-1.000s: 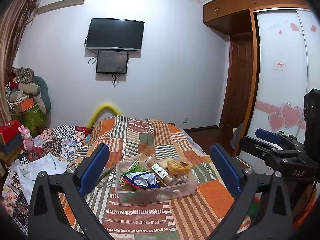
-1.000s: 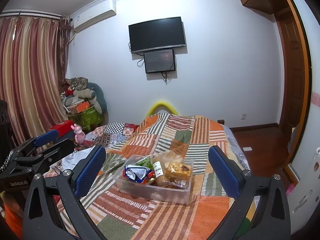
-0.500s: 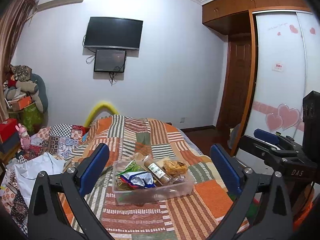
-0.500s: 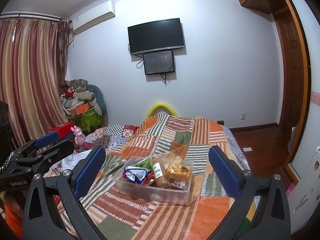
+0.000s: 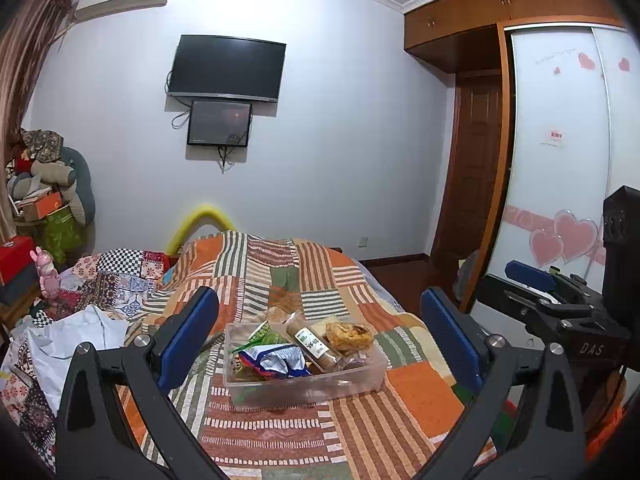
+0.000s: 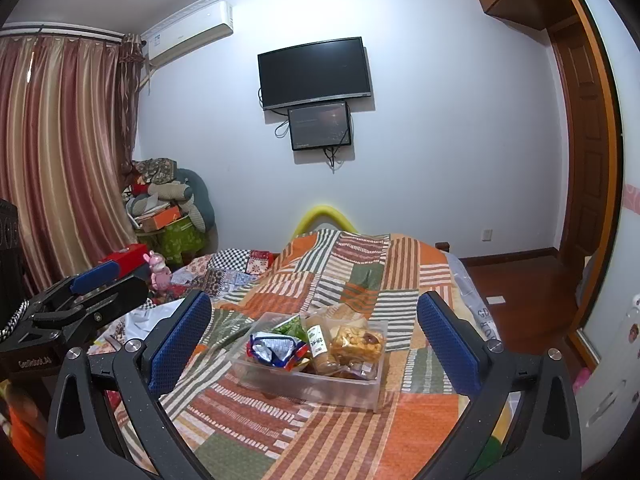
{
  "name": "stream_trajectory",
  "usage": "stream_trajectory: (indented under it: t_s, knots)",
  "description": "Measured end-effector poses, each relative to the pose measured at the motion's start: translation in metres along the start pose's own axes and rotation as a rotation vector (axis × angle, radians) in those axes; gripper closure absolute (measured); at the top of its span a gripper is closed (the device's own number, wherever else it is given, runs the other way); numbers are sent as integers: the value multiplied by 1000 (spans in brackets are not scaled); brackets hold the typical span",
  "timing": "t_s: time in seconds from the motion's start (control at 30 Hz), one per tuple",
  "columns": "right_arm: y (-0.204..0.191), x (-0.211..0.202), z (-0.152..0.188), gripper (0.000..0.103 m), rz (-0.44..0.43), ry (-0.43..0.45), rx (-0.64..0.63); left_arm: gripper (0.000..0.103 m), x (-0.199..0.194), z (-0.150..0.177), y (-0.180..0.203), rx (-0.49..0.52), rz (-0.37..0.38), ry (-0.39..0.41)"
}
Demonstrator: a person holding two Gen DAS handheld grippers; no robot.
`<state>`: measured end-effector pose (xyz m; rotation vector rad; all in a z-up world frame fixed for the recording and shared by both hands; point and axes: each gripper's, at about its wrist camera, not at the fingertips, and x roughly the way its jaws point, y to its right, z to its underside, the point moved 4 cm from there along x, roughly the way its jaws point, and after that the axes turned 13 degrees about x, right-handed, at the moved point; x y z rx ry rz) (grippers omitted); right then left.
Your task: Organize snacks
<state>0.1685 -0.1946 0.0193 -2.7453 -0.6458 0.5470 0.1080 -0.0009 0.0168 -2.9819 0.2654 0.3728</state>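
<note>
A clear plastic bin [image 5: 352, 386] sits on the striped patchwork quilt [image 5: 420, 396] of a bed. It holds a blue-white chip bag [image 5: 272, 362], a green packet [image 5: 262, 334], a brown tube with a green label [image 5: 312, 344] and a golden pastry pack [image 5: 348, 334]. The bin also shows in the right wrist view [image 6: 320, 388]. My left gripper [image 5: 320, 344] is open and empty, held well back from the bin. My right gripper [image 6: 314, 340] is open and empty too, also back from it. Each gripper shows at the edge of the other's view.
A second quilt and white cloth [image 5: 76, 336] lie at the bed's left. Boxes and cushions [image 6: 168, 208] are piled in the left corner by the curtain [image 6: 52, 160]. A TV [image 6: 314, 72] hangs on the far wall. A wardrobe [image 5: 560, 160] stands right.
Both views have drifted slightly; the bin sits a little lower and more to the left in the left wrist view. Both grippers stay open and empty.
</note>
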Motion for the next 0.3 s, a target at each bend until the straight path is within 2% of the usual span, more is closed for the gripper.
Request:
stream_trajectory:
  t_s: [0.3]
  knots:
    - [-2, 2, 1, 0, 4, -8, 1, 1, 3, 3, 0, -5, 7, -14]
